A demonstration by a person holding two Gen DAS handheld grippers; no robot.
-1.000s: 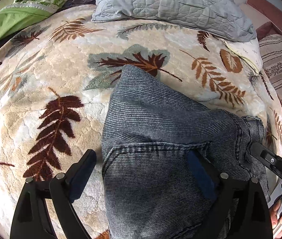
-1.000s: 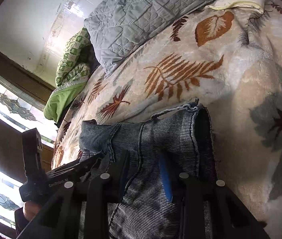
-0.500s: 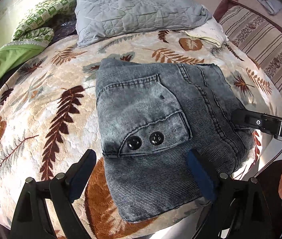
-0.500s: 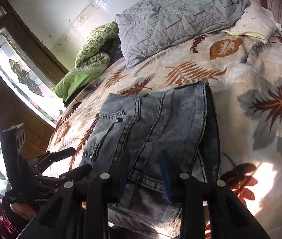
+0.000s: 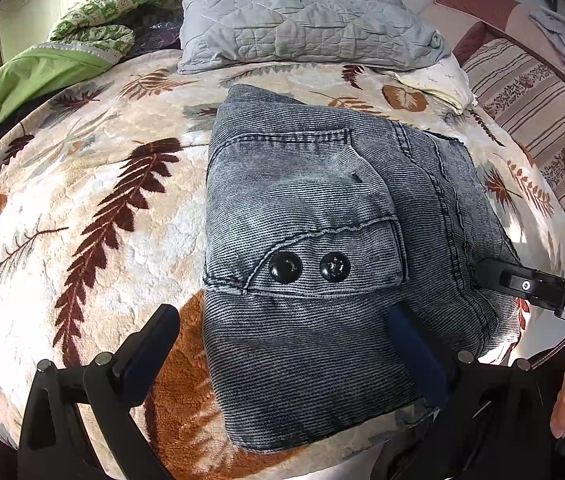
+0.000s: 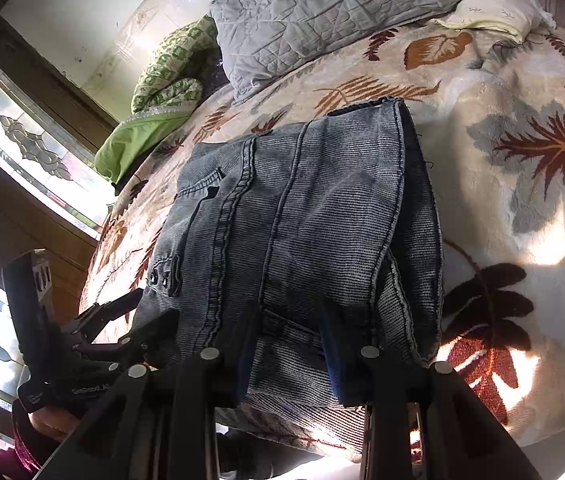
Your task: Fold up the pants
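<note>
The leaf-print blanket (image 5: 82,208) covers the bed, and on it near the front edge lie the grey jeans (image 5: 322,216) in a folded stack, long axis running away from me. My left gripper (image 5: 282,344), jaws opening wide and gripping nothing, straddles the stack's near edge. My right gripper (image 6: 288,344), jaws partly apart, sits at the near hem; whether it pinches denim I cannot tell.

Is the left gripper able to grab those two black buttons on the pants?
Probably yes. The left gripper hangs over the pants, jaws opening wide with nothing gripped, and the black buttons lie uncovered just ahead of it.
</note>
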